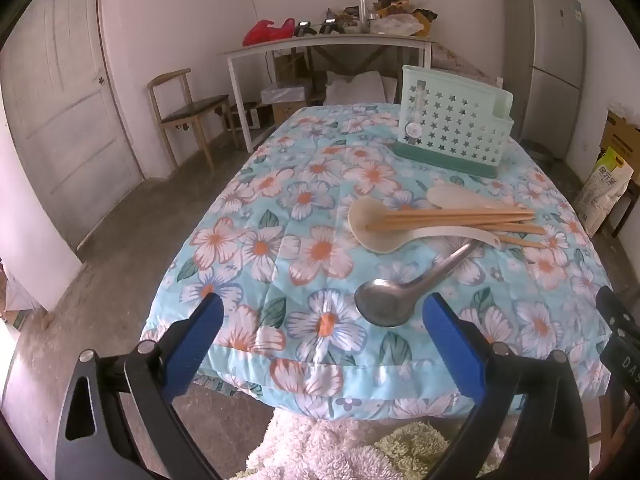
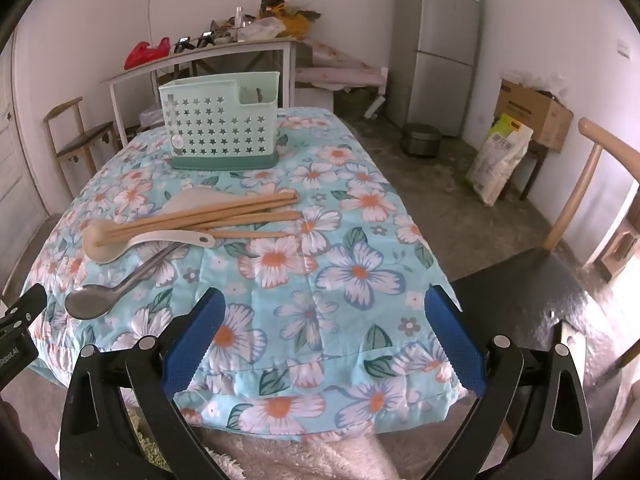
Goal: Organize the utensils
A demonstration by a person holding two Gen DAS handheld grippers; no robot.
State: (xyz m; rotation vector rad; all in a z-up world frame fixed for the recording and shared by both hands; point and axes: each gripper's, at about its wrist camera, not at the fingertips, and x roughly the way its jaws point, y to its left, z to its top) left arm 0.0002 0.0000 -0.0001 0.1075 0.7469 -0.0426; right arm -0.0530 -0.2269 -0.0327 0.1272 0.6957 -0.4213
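Two fisheye views look down along a pair of hand-held grippers toward a desk (image 1: 256, 264) covered by a light blue quilted cloth printed with white and orange flowers.

The left hand-held gripper (image 1: 322, 312) hangs over the near edge of the desk with its blue-padded fingers spread wide and nothing between them. The right hand-held gripper (image 2: 322, 312) hangs over the near edge further right, also spread wide and empty.

The utensils lie loose in a cluster on the cloth. Nearest the left hand-held gripper is a metal spoon (image 1: 404, 294), bowl toward the camera, its handle running away and to the right. Just behind it lies a cream plastic ladle (image 1: 400, 232), bowl to the left. A bundle of wooden chopsticks (image 1: 452, 218) rests across the ladle, one end sitting in its bowl, the other ends fanning out to the right. A cream rice paddle (image 1: 452, 196) lies just behind the chopsticks, partly covered by them.

Farther back on the desk, apart from the cluster, stands a mint green utensil holder (image 1: 448, 124) with star-shaped holes and a darker green base. From the right view, a smaller compartment shows at its right end; what it contains is unclear.

Behind the desk are a white side table (image 1: 320, 46) piled with bags and clutter, a wooden chair (image 1: 188, 108), a door (image 1: 60, 96) and a grey refrigerator (image 2: 436, 48). A cardboard box (image 2: 532, 114) and a sack (image 2: 500, 158) stand on the right.
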